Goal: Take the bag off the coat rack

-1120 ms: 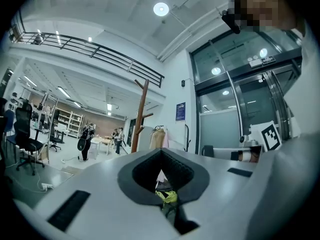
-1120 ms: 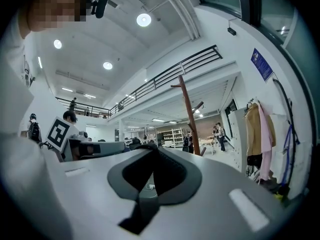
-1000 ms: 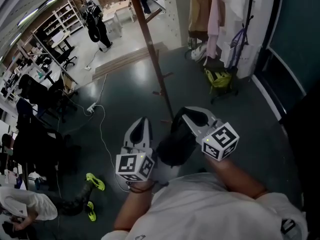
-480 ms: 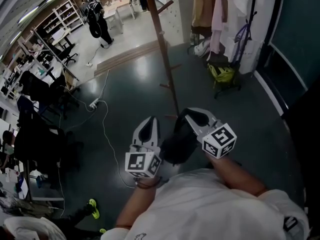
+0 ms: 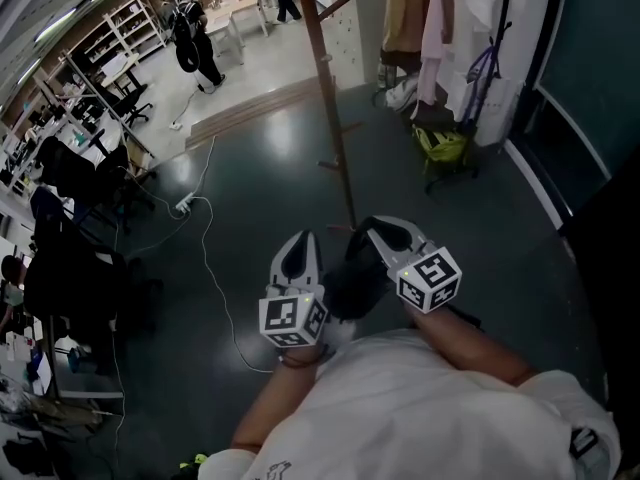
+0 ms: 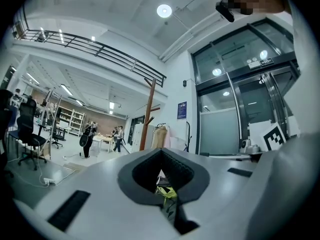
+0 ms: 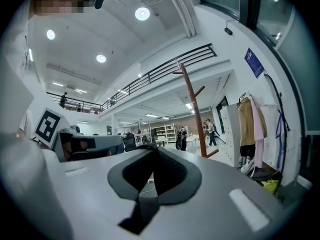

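Observation:
A bare wooden coat rack (image 5: 328, 98) stands on the dark floor ahead of me, its top cut off by the frame; it also shows in the left gripper view (image 6: 146, 115) and the right gripper view (image 7: 192, 109). No bag shows on its visible pegs. A yellow-green bag (image 5: 444, 148) sits low on a clothes rail at the right, seen through the left jaws too (image 6: 167, 192). My left gripper (image 5: 297, 245) (image 6: 161, 151) and right gripper (image 5: 386, 230) (image 7: 156, 147) are held close to my chest, both shut on nothing. A dark shape (image 5: 350, 283) between them is unclear.
Coats and a purple strap (image 5: 482, 73) hang on the clothes rail (image 5: 430, 28) at the far right by a glass wall. A white cable (image 5: 205, 258) trails over the floor. Office chairs (image 5: 70, 178) and shelves fill the left. A person (image 5: 195, 48) stands far off.
My view has shifted, so the coat rack sits a little further right and nearer. Both grippers drifted slightly right and stayed shut. The person with green shoes at lower left is out of view.

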The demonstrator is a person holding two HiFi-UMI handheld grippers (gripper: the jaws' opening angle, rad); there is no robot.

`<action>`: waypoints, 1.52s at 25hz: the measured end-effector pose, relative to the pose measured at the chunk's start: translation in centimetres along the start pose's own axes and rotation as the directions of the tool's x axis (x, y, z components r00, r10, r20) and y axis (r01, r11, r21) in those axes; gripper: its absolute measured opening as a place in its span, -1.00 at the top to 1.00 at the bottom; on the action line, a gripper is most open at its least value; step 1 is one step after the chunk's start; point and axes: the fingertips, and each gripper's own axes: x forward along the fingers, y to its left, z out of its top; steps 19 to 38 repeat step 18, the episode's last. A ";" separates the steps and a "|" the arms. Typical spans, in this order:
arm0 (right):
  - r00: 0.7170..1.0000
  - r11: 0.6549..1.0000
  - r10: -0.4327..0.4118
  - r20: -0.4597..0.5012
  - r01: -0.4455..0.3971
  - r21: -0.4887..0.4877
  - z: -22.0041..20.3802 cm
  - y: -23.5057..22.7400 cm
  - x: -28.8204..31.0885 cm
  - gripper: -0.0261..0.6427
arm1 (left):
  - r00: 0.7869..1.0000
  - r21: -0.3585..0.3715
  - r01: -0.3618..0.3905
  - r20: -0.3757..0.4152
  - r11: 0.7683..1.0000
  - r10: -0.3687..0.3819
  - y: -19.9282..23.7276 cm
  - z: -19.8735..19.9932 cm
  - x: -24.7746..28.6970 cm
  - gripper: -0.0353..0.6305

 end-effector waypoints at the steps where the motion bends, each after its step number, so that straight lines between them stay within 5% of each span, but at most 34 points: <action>1: 1.000 1.000 -0.003 -0.002 0.003 -0.003 -0.1 0.0 0.0 0.86 | 1.000 -0.001 0.000 0.000 1.000 0.000 0.1 -0.1 0.0 0.88; 38: 1.000 1.000 -0.025 0.001 0.025 -0.014 -0.2 0.9 -0.9 0.86 | 0.999 -0.011 0.044 -0.027 0.999 -0.044 -1.2 -1.6 -0.7 0.88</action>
